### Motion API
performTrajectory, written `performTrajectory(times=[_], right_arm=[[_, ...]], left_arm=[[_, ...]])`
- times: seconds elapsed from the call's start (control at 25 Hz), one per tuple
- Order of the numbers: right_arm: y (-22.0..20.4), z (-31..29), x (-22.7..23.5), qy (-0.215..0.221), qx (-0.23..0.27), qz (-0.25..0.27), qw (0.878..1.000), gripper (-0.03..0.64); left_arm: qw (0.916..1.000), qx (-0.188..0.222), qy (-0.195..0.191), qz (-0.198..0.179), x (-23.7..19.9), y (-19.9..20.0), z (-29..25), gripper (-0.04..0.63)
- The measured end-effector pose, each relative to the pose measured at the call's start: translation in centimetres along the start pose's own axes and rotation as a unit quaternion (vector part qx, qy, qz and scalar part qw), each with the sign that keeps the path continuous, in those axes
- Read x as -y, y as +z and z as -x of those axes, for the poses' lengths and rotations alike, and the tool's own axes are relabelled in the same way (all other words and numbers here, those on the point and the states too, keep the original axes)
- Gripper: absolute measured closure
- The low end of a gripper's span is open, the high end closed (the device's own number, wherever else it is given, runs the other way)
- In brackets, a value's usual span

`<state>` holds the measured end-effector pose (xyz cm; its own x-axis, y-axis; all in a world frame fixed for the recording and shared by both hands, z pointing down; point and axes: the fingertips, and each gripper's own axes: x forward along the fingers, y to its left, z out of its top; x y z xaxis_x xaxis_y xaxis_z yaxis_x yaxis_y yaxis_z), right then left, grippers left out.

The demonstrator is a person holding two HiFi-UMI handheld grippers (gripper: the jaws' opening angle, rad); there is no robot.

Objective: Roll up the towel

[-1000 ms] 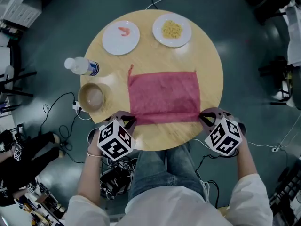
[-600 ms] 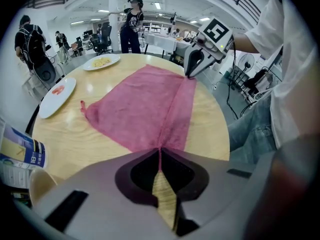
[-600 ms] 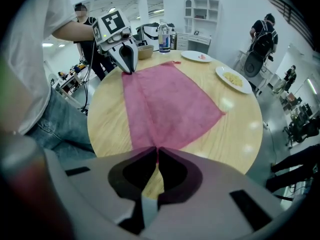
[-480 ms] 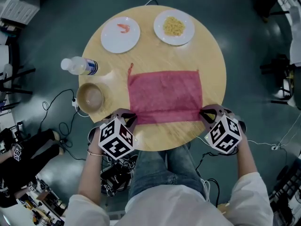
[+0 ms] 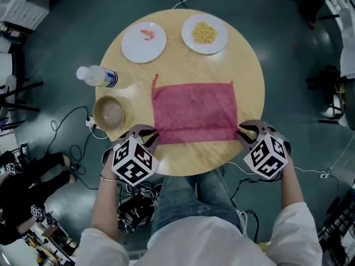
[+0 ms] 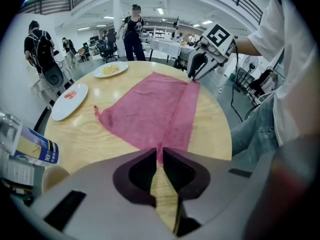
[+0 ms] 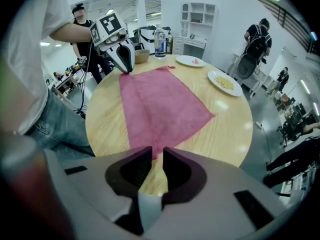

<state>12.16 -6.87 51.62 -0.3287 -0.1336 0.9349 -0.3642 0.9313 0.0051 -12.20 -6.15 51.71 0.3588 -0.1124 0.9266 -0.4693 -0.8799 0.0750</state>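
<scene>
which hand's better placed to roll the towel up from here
Left, narrowly: the left claw is shut on the towel at a near corner, while the right claw has just been opening, that corner loose between its jaws. Rolling probably needs both.

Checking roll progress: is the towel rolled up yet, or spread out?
Mostly spread: the towel lies flat on the table, only its near edge turned over.

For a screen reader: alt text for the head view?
From above, left claw and right claw meet the near corners of a red towel on a round table, jaws just opening, towel between them; plates, bottle and bowl nearby.
</scene>
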Motion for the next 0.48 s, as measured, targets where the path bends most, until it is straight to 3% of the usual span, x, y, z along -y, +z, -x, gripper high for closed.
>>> performTrajectory(times=[0.24, 0.48], right_arm=[[0.4, 1.9, -0.8, -0.011, 0.018, 0.001, 1.000, 0.541], [0.3, 1.7, -3.6, 0.004, 0.016, 0.020, 1.000, 0.541]], left_arm=[[0.9999, 0.013, 0.010, 0.002, 0.7, 0.0, 1.8, 0.515], [0.9994, 0.012, 0.010, -0.029, 3.4, -0.2, 2.0, 0.500]])
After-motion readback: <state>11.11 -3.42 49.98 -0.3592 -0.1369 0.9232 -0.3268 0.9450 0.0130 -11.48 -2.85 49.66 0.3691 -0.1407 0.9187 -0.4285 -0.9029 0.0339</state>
